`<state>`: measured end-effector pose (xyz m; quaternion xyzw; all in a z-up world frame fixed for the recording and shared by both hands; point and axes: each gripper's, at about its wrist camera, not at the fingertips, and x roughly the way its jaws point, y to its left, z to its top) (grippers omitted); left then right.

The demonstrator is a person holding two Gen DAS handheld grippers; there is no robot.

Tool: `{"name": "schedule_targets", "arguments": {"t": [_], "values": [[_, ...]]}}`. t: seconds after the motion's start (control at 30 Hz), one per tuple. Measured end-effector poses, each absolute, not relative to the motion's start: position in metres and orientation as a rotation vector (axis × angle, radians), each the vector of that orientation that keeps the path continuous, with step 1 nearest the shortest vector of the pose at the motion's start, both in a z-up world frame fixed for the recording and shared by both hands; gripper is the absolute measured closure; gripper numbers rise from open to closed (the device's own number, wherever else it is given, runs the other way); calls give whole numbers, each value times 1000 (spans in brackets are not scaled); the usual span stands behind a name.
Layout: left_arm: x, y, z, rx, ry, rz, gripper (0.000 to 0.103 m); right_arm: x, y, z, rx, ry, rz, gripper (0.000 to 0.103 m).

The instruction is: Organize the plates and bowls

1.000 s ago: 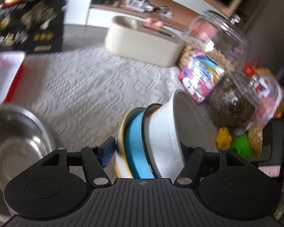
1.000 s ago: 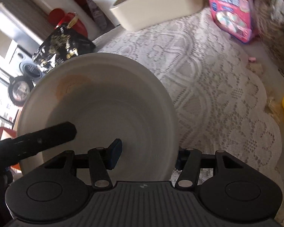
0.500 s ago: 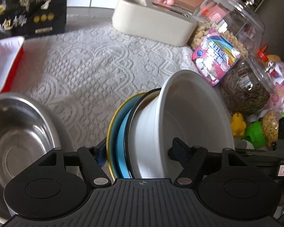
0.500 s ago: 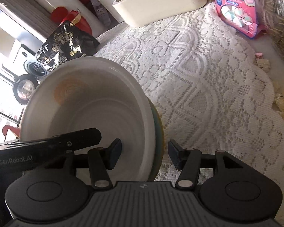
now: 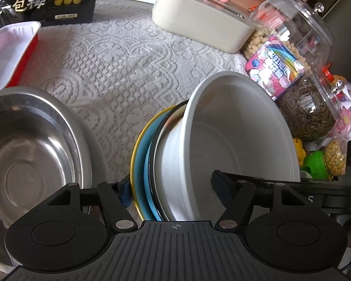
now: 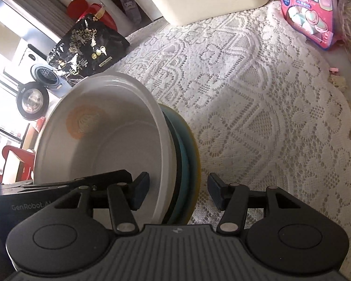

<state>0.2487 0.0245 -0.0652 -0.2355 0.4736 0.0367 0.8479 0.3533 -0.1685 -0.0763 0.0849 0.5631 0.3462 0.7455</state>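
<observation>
The left gripper (image 5: 170,185) is clamped across a tilted stack: a deep white bowl (image 5: 234,145) nested on a blue plate with yellow rim (image 5: 140,164). The right gripper (image 6: 177,189) straddles the same stack's edge; I cannot tell if its fingers press. The stack stands on the white lace tablecloth (image 5: 128,70), beside a steel bowl (image 5: 32,149). Farther stands a cream oval box (image 5: 199,28).

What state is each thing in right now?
White bowl, empty, tipped on edge against the plates.
Steel bowl, empty, upright.
Clear jar, lid on.
Left gripper, fingers pinching bowl and plates together.
Right gripper, fingers open around the same rims.
</observation>
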Motion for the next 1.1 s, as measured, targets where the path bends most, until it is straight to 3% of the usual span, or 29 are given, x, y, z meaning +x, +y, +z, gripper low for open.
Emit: {"name": "schedule_targets", "arguments": {"t": [0.6,0.7,1.1], "values": [[247,22,-65,-456,1008,86,36,354,-173,-79,214,1262,756,48],[246,20,-65,-467,1011,91,36,347,-171,-69,185,1229,764,60],[243,13,-66,-520,1034,64,36,339,-182,-62,154,1218,742,58]]}}
